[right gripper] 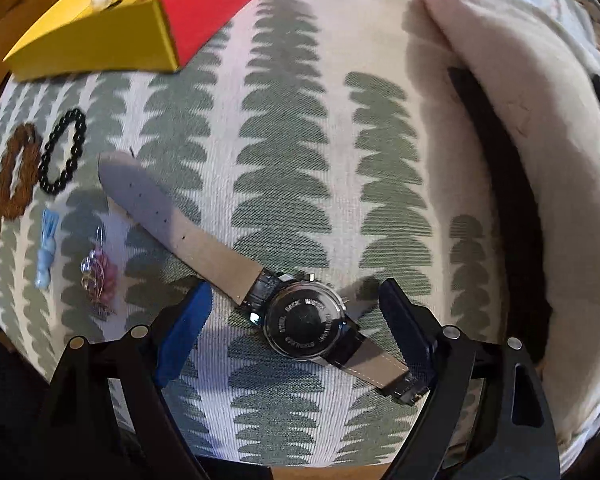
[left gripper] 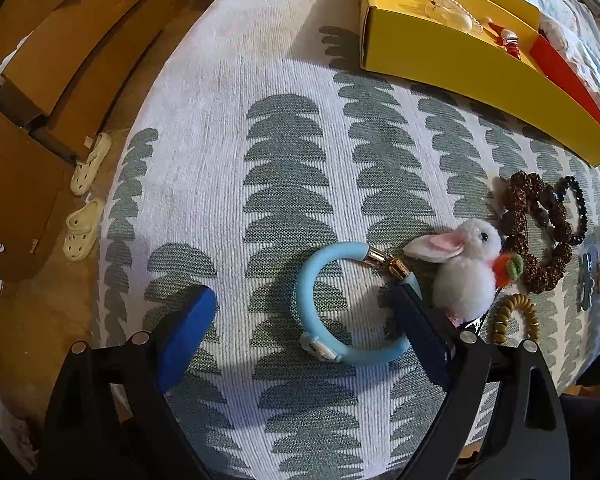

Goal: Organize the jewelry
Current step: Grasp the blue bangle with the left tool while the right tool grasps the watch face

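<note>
A: Start with the blue bangle. It lies flat on the tree-print cloth, between the fingers of our left gripper, which is spread wide and grips nothing.

B: Touching?

A: Our right-hand finger looks to sit on or just over the bangle's rim near the gold clasp; we can't tell which. The left finger is well clear.

B: Right side?

A: The watch lies face down on the same cloth, strap stretched out toward the upper left. Our right gripper is spread too, straddling the case, holding nothing.

B: So which step?

A: We judge it a pre-grasp on both sides, nothing lifted yet. The yellow box sits at the far edge of the cloth (it already has a pearl piece and red beads inside), so that's likely where things go.

B: Next move?

A: For the left, we'd shift to get one side of the ring between the pads, then close. The white bunny sits just beside the bangle, so we risk nudging it. For the right, close across the case or strap, then carry to the box.

B: Other pieces?

A: Brown bead bracelet, black bead bracelet, coil tie, all loose on the cloth.
</note>
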A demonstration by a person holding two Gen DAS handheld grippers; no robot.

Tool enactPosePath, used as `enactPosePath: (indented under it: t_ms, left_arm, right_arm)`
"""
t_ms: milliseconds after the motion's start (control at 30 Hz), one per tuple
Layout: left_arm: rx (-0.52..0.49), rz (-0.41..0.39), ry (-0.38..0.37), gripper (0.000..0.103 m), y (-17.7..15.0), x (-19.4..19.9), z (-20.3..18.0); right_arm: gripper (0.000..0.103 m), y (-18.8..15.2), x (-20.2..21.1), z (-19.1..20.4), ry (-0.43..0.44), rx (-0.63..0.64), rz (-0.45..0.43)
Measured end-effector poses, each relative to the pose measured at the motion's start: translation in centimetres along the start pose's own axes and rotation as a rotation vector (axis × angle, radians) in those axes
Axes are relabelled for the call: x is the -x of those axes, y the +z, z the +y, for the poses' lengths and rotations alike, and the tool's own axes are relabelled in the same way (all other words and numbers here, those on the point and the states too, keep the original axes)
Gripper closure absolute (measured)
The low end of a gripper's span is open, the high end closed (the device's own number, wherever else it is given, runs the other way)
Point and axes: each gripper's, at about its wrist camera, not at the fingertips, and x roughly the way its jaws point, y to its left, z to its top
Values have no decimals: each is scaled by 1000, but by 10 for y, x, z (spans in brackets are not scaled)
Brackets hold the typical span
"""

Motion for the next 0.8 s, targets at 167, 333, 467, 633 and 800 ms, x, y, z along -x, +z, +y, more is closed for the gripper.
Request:
enactPosePath:
  t_ms: [167,333,467,633,800]
  left_arm:
    - [0,4,0,14,1,1,0]
    - [-9,2,1,14,0,1,-5]
    - [-10,-5,-6,14,-1,2,-7]
    - [-27,-15,-7,18,-3,4,-10]
    - [-42,-21,-7,24,-4,7,-19]
  right_arm:
    - [18,-1,-10,-8,48,-35,5]
    - [21,2,-15,-4,19,-59,12]
    - [40,-1,-10,-19,37,-135,-9]
    - [51,-9,-4,-39,95,-269,-10]
    - [51,-14,5,-32,83,-295,-24]
